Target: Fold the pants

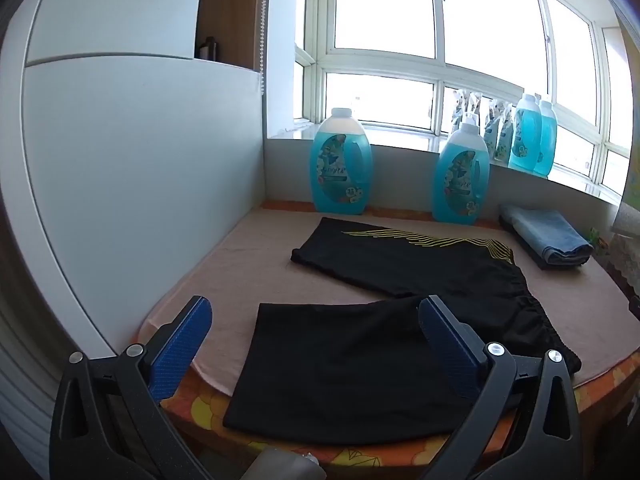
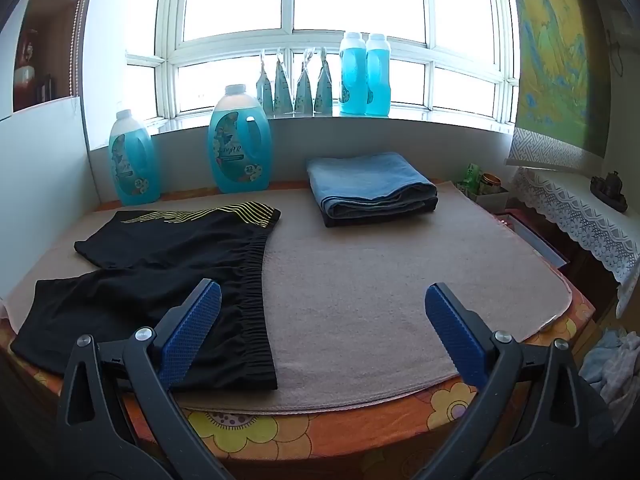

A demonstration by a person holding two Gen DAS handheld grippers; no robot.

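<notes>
Left gripper [image 1: 316,322]: fingers [image 1: 188,344] spread to their widest, blue pads facing each other, nothing held or touched; they hung above the near edge of the worktop [image 2: 360,428]. Right gripper [image 2: 323,308]: fingers [image 2: 456,336] equally wide, empty, poised over bare beige mat [image 2: 360,300]. Task item: black shorts [image 1: 400,320], laid flat and unfolded on the mat, yellow line pattern on the far leg. From the left gripper, the near leg lay directly between and beyond the fingers, its hem overhanging the near worktop edge; the gathered waistband ran off past the right finger. From the right gripper, the waistband [image 2: 256,300] lay just beyond the left finger, the rest of the garment stretching away to the left; the gap between the fingers looked onto open mat. Open room: a broad clear stretch of mat ahead of and to the right of the right gripper. Bounds: a white panel [image 1: 140,160] close on the left of the left gripper; a folded blue towel [image 2: 368,184] at the far side, ahead of the right gripper; two blue detergent bottles [image 2: 240,140] at the back edge beneath the window sill.
</notes>
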